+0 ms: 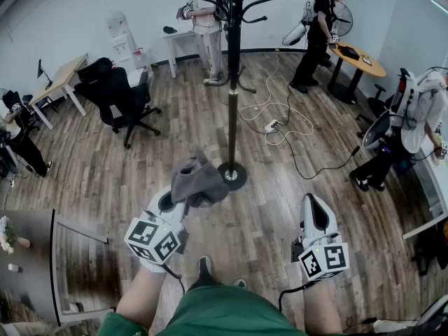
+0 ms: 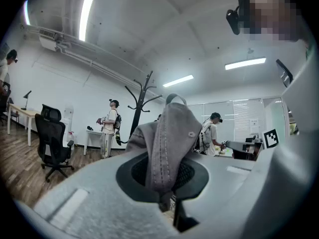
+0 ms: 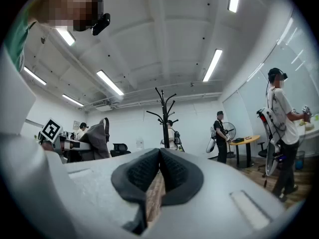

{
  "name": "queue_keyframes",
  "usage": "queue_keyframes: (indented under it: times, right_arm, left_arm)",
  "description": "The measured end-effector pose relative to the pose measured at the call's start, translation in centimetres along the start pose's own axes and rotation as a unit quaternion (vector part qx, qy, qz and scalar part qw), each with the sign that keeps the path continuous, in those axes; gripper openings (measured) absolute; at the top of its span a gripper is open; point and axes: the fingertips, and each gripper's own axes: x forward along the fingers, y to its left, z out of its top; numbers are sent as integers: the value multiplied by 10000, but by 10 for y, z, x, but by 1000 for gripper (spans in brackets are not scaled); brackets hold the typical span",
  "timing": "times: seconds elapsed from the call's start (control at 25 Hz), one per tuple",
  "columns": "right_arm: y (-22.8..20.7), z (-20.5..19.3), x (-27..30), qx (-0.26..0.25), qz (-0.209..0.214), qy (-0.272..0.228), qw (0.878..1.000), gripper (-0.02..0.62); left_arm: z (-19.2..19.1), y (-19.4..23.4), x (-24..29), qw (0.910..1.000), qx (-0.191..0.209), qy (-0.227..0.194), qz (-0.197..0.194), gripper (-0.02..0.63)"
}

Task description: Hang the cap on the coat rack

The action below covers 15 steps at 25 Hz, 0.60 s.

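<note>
A grey cap (image 1: 198, 180) hangs bunched from my left gripper (image 1: 186, 199), which is shut on its fabric. In the left gripper view the cap (image 2: 169, 138) stands up between the pads and hides much of what is ahead. The black coat rack (image 1: 232, 82) stands just beyond and to the right of the cap, its round base (image 1: 232, 176) on the wood floor and its hooks (image 1: 245, 2) at the top. My right gripper (image 1: 313, 201) is held lower right, shut and empty. From its own view the rack (image 3: 164, 118) is straight ahead and the cap (image 3: 97, 141) shows at left.
A black office chair (image 1: 115, 93) stands left of the rack. White cables and a power strip (image 1: 271, 126) lie on the floor behind it. Several people stand around the room, by a white desk (image 1: 183, 44) and a round table (image 1: 358, 60). A cabinet (image 1: 70, 257) is at lower left.
</note>
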Motion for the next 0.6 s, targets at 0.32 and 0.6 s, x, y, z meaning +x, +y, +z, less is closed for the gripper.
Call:
queue_keyframes:
  times: [0.32,0.6]
  right_arm:
    - [1,10,-23,-56,41,-12,10000,3]
    - [-1,11,-39,-59,83,-12,9999,3]
  left_arm:
    - [14,-18,-18,10000,11,-85,32,20]
    - [16,-33,-23,10000,-33,-91,0,20]
